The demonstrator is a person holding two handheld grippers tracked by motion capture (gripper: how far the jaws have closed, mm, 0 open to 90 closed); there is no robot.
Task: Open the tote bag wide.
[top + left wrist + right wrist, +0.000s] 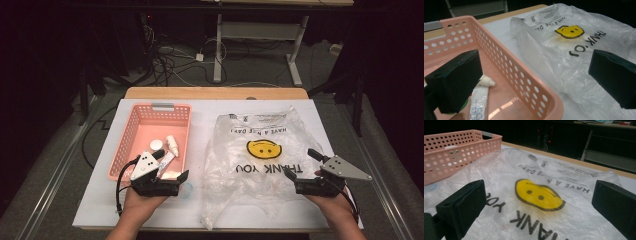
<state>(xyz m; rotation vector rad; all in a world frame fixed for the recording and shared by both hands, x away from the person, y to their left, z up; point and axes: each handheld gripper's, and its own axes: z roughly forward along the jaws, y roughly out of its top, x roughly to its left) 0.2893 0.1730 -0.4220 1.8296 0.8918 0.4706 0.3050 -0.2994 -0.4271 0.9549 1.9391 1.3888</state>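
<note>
My left gripper (pixel 172 177) is spread wide, nothing between the jaws. It sits at the near right corner of the basket (pixel 131 131); in the left gripper view one jaw is over the basket floor and the other over the bag (pixel 574 57), with the basket's right wall between them. Under that inner jaw I see a white tube (pixel 480 98) lying flat on the basket floor, cap pointing away. From the high view the basket also holds a small white bottle (pixel 172 144) and a round white cap (pixel 156 144); I can't make out more.

My right gripper (pixel 301 167) is also spread, holding nothing, at the right edge of the bag (pixel 260 160), jaws pointing left over the plastic. The bag lies flat and crumpled on the white table (pixel 95 200), just right of the basket, yellow smiley (pixel 537 195) up, "THANK YOU" print upside down to me.
</note>
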